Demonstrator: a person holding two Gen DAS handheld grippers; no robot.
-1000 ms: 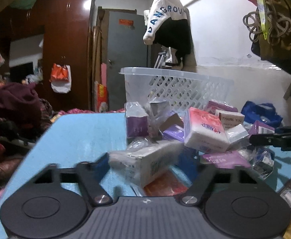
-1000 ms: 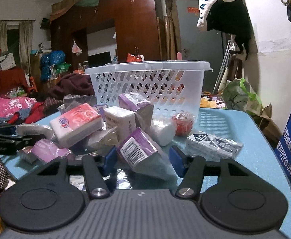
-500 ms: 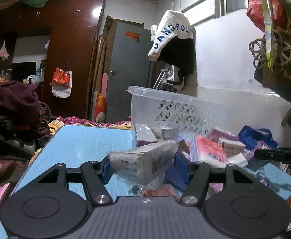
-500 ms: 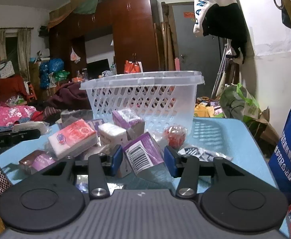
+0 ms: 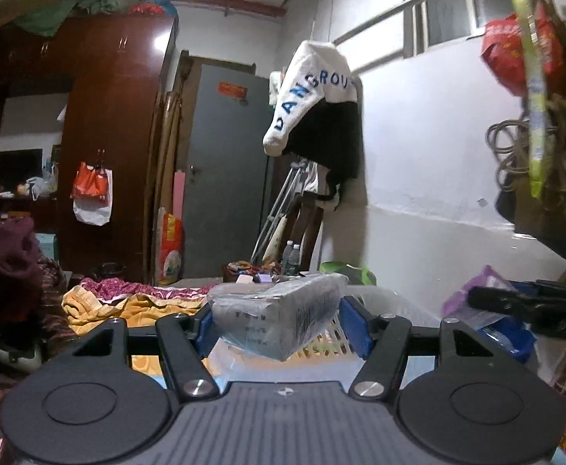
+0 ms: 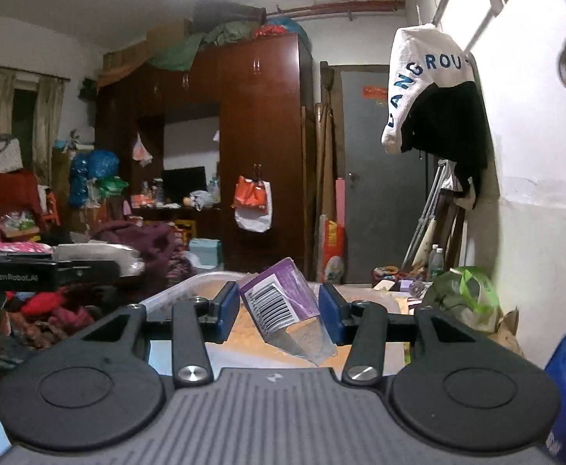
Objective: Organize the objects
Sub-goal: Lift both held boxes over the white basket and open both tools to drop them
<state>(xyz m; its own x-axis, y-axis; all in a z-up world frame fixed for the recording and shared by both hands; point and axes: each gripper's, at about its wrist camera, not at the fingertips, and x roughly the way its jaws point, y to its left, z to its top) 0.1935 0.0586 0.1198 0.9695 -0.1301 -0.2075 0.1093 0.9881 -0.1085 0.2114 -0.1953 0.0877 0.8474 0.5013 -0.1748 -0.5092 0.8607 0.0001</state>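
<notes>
The left hand-held gripper (image 5: 277, 325) is clamped on a plastic-wrapped grey box (image 5: 279, 319), the right hand-held gripper (image 6: 279, 312) on a purple barcoded packet (image 6: 281, 302). Both are held raised above the white basket (image 6: 190, 288), apparently so each can drop in.

Brown wardrobe (image 6: 259, 147), grey door (image 5: 224, 170), white hoodie (image 5: 313, 97) hanging on wall.

Plastic-wrapped grey box (image 5: 279, 321) – tilted, above white basket (image 5: 383, 302); purple barcoded packet (image 6: 283, 302) – tilted, over basket.
</notes>
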